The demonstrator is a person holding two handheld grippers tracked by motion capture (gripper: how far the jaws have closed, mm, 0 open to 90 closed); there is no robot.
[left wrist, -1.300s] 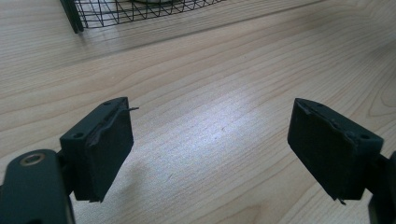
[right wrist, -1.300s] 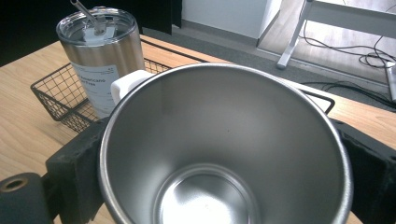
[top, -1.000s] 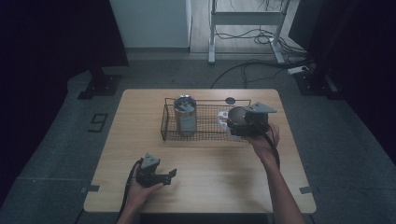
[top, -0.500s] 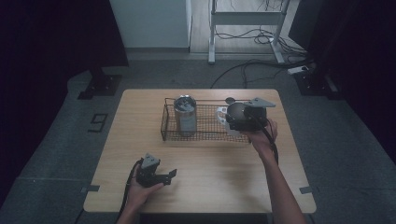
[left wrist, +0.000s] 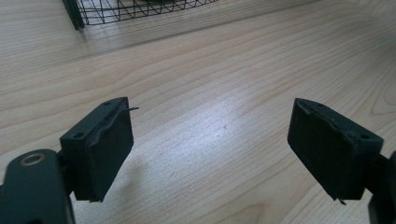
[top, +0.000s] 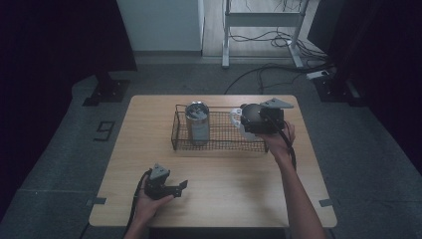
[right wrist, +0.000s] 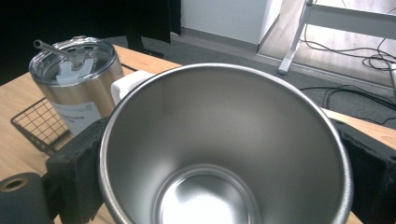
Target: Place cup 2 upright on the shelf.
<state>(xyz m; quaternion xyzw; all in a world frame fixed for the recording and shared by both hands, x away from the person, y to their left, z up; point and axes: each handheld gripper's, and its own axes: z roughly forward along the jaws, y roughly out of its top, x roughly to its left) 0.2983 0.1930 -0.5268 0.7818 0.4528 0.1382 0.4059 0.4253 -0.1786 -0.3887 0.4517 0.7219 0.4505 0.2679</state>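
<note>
My right gripper [top: 245, 119] is shut on a bare steel cup [right wrist: 224, 140], whose open mouth faces that gripper's camera; the black pads [right wrist: 77, 163] press on its sides. In the high view the gripper holds the cup [top: 240, 124] over the right end of a black wire basket [top: 219, 144]. A lidded steel tumbler with a straw [top: 198, 122] stands upright in the basket's left part, and it appears as the tumbler [right wrist: 77, 88] left of the cup. My left gripper [top: 180, 186] rests near the table's front edge. Its jaws stand open over bare wood, nothing between them [left wrist: 210, 135].
A white object [right wrist: 126, 86] peeks out behind the cup's rim, mostly hidden. The wooden table [top: 224, 189] has free room between the basket and its front edge. Cables and a metal stand leg [top: 226, 59] lie on the floor beyond the table.
My right gripper has carried the cup a little to the left and farther back over the basket. The left gripper has stayed still.
</note>
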